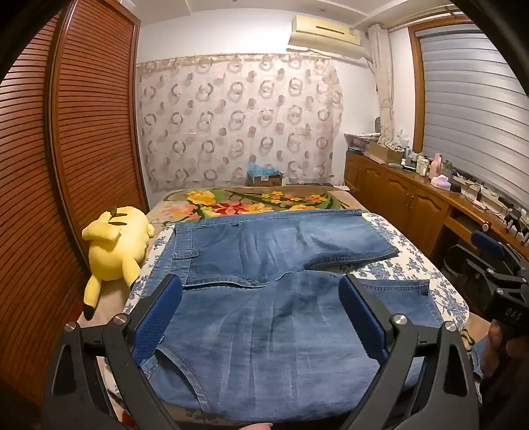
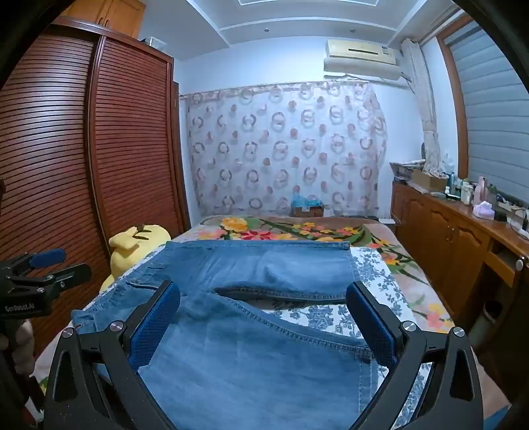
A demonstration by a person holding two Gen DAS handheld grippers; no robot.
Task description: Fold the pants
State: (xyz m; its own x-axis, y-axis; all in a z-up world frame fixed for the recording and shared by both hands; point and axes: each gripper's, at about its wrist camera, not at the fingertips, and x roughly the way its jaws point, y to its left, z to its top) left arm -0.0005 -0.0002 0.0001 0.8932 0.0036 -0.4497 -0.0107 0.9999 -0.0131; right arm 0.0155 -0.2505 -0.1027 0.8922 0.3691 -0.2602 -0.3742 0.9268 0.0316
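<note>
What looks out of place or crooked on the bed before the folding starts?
The jeans are not straight: the two legs splay apart in a V, with flowered sheet showing between them. A yellow plush toy lies face down at the bed's edge beside the waistband. Both grippers, left and right, are open and hold nothing.

Both views evenly lit, indoor, soft overhead light; source probably ceiling fixtures, one small recessed lamp (image 2: 266,30) visible at upper centre of right wrist view. Shadows faint and diffuse. Right wrist view has a cooler, bluish cast; left wrist view warmer. Strong fisheye bending: wardrobe (image 1: 82,139) slats curve at left. Black vignette in corners. Centre sharp, far right edges slightly soft. No glare noted.
</note>
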